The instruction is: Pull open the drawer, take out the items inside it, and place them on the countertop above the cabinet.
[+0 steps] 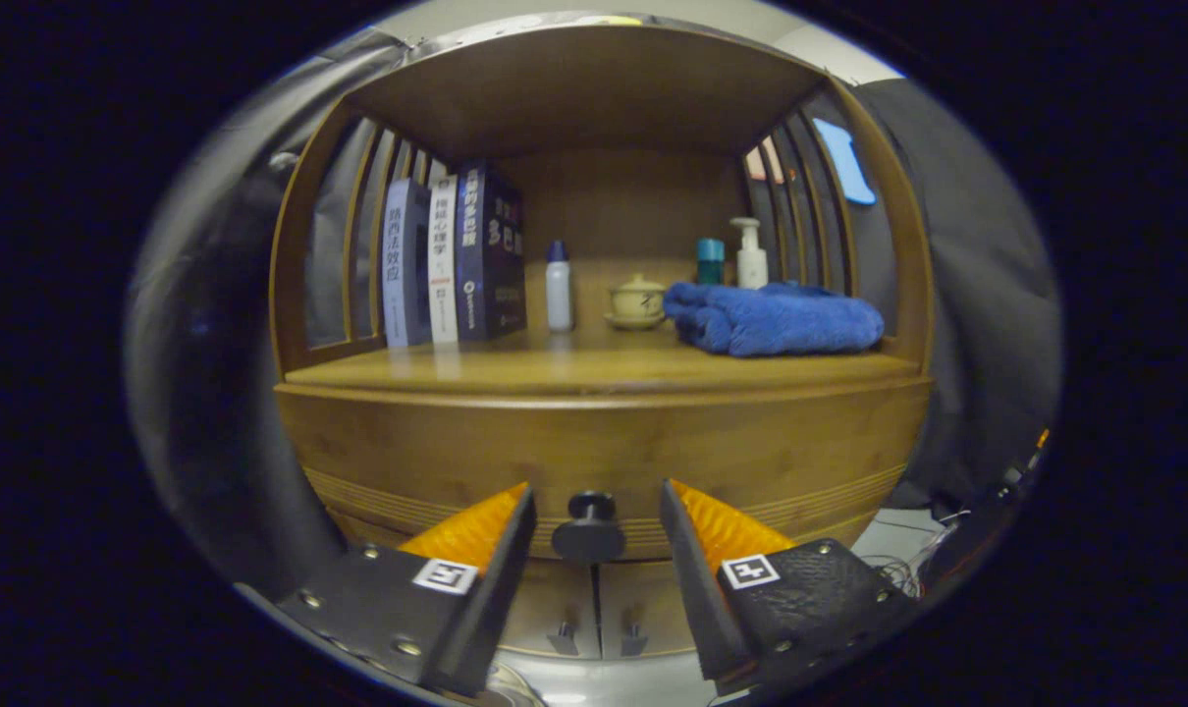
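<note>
Gripper view: facing the wooden cabinet (604,442) head-on, drawer shut, nothing taken out yet.
Gripper (594,525): fingers spread wide, holding nothing, one each side of the knob.
Drawer knob (590,530): dark round knob, dead centre between the fingers, clear gap on both sides, touching neither. Its stem runs straight out of the drawer front toward the gripper, so the pull axis is straight back along the fingers.
Drawer (604,462): wide front panel directly beyond the fingers, just under the countertop edge. Contents hidden, can't tell what's inside.
Key relation: knob already in the gap and centred. My read is that closing on it is the next call; no sideways correction looks needed, depth along the fingers is hard to judge.
Countertop (555,368): above and beyond the fingers. Bare strip along its front edge, widest ahead of the left finger.
Clutter: books (452,260) standing far left, white bottle (559,287) and lidded cup (637,299) mid-back, folded blue towel (776,319) taking most of the right, teal container (710,261) and pump bottle (750,253) behind it.
Below: two lower doors (594,609) with small handles under the drawer, beneath the fingers.
Risk: pads slipping off the round knob if the grip is shallow.
</note>
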Motion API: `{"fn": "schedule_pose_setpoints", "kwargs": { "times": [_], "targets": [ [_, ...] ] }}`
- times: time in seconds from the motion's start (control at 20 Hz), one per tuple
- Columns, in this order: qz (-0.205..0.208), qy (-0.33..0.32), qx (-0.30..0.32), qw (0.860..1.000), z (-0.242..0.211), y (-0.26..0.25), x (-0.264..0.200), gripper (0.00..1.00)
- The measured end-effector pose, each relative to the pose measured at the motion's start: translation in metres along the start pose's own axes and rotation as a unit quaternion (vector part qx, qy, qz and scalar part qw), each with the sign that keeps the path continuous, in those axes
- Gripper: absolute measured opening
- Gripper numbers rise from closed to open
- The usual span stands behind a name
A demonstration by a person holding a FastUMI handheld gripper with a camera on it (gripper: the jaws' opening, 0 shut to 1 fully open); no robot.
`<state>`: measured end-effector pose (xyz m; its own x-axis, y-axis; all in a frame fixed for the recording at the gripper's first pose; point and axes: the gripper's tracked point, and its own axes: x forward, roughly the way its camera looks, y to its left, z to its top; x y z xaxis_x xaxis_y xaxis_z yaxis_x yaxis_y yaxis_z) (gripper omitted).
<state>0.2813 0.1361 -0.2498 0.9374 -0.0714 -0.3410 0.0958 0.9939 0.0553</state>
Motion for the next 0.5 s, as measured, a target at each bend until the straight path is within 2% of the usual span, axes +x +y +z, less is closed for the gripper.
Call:
{"fn": "schedule_pose_setpoints", "kwargs": {
  "times": [0.1, 0.2, 0.45, 0.5],
  "targets": [
    [0.005, 0.019, 0.009, 1.0, -0.01, 0.006, 0.009, 0.54],
    [-0.006, 0.03, 0.025, 0.999, -0.012, 0.005, 0.013, 0.45],
    [-0.019, 0.055, 0.078, 0.995, -0.013, 0.003, 0.011, 0.4],
    [-0.013, 0.06, 0.077, 0.995, -0.016, 0.002, 0.015, 0.35]
  ]
}}
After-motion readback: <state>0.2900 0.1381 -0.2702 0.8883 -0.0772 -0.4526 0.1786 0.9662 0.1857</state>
